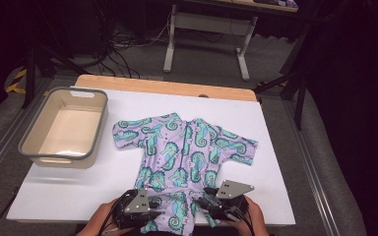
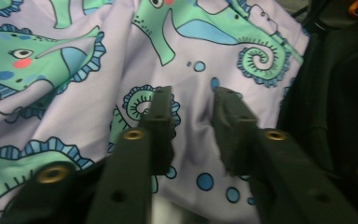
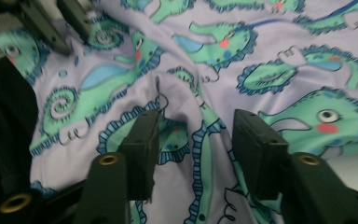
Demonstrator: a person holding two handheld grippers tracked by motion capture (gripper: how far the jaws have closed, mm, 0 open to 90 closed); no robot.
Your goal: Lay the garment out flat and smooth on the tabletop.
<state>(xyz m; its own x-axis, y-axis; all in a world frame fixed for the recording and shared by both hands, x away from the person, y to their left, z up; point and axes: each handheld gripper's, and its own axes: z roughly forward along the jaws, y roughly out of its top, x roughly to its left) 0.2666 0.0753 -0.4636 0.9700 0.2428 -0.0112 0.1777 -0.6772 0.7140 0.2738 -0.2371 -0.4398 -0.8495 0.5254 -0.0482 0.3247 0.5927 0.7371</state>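
Observation:
A lilac short-sleeved baby suit (image 1: pixel 182 147) printed with green seahorses lies flat on the white table (image 1: pixel 270 196), neck end away from me. Both grippers sit at its leg end by the near edge. My left gripper (image 1: pixel 158 205) is on the left leg. In the left gripper view its jaws (image 2: pixel 193 100) stand close together, pinching a raised fold of the cloth (image 2: pixel 74 107). My right gripper (image 1: pixel 204 200) is on the right leg. Its jaws (image 3: pixel 198 123) are apart, with a creased ridge of the suit (image 3: pixel 279 60) lying loose between them. The left gripper's fingers (image 3: pixel 81 18) show at the top left there.
An empty beige bin with a grey rim (image 1: pixel 97 120) stands at the table's left side. Beyond the table's wooden far edge (image 1: pixel 167 86) are a desk frame (image 1: pixel 209 24) and cables on the floor. Metal rails run along both sides of the table.

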